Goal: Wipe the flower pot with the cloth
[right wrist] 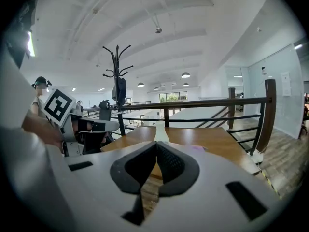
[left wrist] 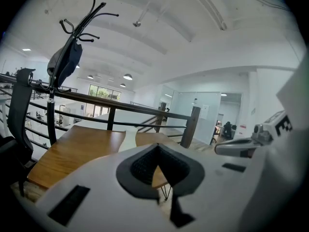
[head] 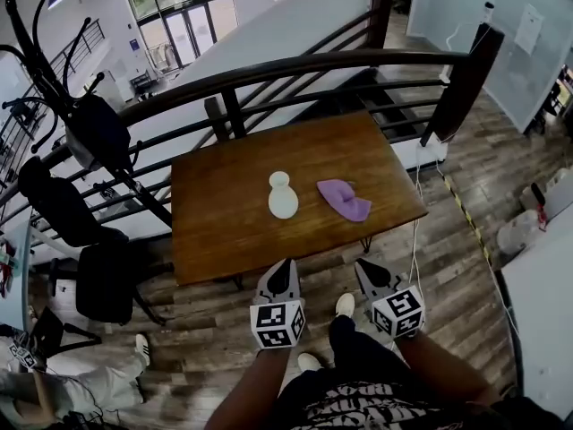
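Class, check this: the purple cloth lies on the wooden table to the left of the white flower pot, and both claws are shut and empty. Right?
Not quite. The head view shows the purple cloth to the right of the white flower pot, not the left. The rest holds: both are on the wooden table, and the left claw and right claw are shut and empty.
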A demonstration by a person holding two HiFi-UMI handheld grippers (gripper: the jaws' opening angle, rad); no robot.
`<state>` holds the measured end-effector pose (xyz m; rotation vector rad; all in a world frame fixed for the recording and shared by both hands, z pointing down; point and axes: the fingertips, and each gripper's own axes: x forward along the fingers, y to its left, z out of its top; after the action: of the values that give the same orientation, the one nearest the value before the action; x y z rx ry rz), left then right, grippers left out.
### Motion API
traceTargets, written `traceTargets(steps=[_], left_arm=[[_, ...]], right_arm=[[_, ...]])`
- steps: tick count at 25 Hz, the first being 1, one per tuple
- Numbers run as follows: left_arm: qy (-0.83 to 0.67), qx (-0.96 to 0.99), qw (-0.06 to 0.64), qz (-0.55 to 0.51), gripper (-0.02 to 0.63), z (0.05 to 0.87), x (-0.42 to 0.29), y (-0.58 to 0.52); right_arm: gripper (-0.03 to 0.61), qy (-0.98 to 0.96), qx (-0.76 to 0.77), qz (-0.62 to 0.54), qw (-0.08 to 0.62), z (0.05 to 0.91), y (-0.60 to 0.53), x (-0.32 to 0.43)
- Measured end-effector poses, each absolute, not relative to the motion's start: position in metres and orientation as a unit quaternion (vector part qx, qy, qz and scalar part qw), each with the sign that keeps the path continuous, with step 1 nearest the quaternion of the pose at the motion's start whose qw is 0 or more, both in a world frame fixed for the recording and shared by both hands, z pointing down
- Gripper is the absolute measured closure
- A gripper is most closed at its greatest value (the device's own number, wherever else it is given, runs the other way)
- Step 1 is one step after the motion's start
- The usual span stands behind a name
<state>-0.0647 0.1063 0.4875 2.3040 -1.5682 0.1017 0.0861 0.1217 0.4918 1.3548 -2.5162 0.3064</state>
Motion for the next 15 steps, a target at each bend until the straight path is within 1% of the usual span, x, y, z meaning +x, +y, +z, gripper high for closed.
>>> traceTargets(steps=[8,15], left_arm=[[-0.56,0.804,0.188,0.065,0.614,0.512,-0.051,0.039],[-0.574,0.79,0.203,0.073,0.614,0.535,-0.039,-0.044]], right_arm=[[0.58,-0.866,0.462,0.134,0.14,0.518,0.038,0.103],[0.58,-0.865,0.445,0.149,0.178,0.555,-0.058,0.119]])
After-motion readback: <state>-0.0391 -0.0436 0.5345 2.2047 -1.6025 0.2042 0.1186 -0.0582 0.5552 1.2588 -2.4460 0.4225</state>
